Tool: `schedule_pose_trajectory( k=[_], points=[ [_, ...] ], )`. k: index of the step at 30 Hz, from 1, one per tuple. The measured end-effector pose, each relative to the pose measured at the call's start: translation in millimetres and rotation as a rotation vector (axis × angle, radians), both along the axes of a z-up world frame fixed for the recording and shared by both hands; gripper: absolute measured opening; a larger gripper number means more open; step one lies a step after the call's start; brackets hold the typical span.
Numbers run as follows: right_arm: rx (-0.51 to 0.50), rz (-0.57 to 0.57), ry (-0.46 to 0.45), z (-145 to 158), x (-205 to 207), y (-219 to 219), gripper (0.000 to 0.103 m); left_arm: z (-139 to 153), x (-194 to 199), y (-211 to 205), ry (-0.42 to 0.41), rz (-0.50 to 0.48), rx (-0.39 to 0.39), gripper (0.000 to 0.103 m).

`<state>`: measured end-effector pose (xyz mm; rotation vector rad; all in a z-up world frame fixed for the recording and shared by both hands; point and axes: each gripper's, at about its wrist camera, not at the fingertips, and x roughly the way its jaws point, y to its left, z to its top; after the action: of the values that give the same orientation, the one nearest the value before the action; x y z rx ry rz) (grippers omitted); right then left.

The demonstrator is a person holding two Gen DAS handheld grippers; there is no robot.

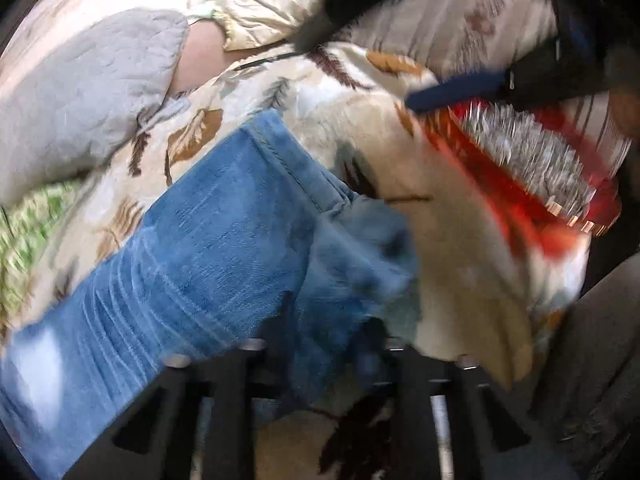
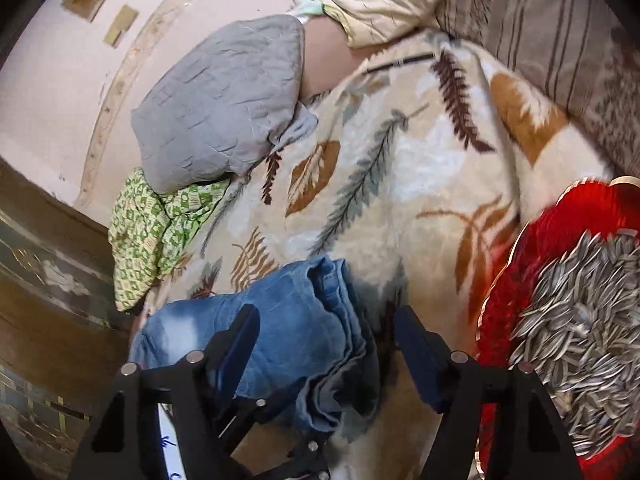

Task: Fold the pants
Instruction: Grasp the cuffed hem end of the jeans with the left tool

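The left gripper (image 1: 320,344) clamps the jeans (image 1: 224,248); the right gripper (image 2: 326,320), unclenched, straddles them.

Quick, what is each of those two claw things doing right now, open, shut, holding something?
Left gripper: closed on the jeans.
Right gripper: open, jaws either side of the jeans' bunched edge, not pressing it.

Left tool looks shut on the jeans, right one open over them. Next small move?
Probably lower the right tool and close it on the jeans: its fingers stand apart over the bunched denim edge, not yet pressing it. The left tool seems already clamped on denim. Stay left of the red tray of sunflower seeds close by.
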<state>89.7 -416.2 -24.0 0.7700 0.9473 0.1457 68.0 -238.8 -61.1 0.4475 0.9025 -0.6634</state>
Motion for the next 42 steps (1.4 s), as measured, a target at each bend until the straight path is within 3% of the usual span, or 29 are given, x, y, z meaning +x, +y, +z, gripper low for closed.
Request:
schedule_pose_trajectory(
  k=[1, 5, 9, 14, 21, 25, 29, 31, 33, 36, 37, 39, 40, 42],
  points=[
    [0.014, 0.002, 0.003, -2, 0, 1, 0.072, 5, 3, 8, 0.023, 0.022, -0.048, 0.009],
    [0.061, 0.022, 0.006, -4, 2, 9, 0.072, 26, 13, 46, 0.072, 0.135, -0.203, 0.009],
    [0.078, 0.058, 0.037, -9, 12, 29, 0.073, 37, 16, 69, 0.097, 0.195, -0.284, 0.009],
    [0.104, 0.081, 0.082, -21, 24, 53, 0.073, 36, 12, 76, 0.119, 0.197, -0.299, 0.008],
    [0.066, 0.020, 0.042, -7, 2, 44, 0.076, 30, 23, 92, 0.158, 0.255, -0.360, 0.008],
    [0.174, 0.104, 0.122, -29, 13, 60, 0.076, 27, 39, 108, 0.206, 0.298, -0.413, 0.008],
    [0.276, 0.084, 0.096, -31, 26, 60, 0.077, 30, 28, 102, 0.228, 0.202, -0.447, 0.008],
    [0.283, 0.078, 0.096, -30, 33, 56, 0.083, 32, 18, 88, 0.199, 0.139, -0.416, 0.008],
    [0.256, 0.101, 0.112, -30, 42, 59, 0.085, 30, 9, 71, 0.165, 0.098, -0.350, 0.008],
    [0.171, 0.100, 0.110, -28, 46, 64, 0.085, 23, 9, 58, 0.172, 0.077, -0.323, 0.008],
    [0.139, 0.097, 0.114, -27, 47, 63, 0.082, 22, 11, 57, 0.175, 0.077, -0.324, 0.008],
    [0.064, 0.101, 0.138, -29, 48, 66, 0.052, 23, 14, 61, 0.189, 0.081, -0.352, 0.008],
    [0.070, 0.100, 0.140, -31, 48, 66, 0.027, 23, 16, 63, 0.204, 0.082, -0.363, 0.008],
    [0.039, 0.117, 0.094, -21, 49, 71, 0.023, 25, 16, 66, 0.209, 0.088, -0.374, 0.008]
  ],
)
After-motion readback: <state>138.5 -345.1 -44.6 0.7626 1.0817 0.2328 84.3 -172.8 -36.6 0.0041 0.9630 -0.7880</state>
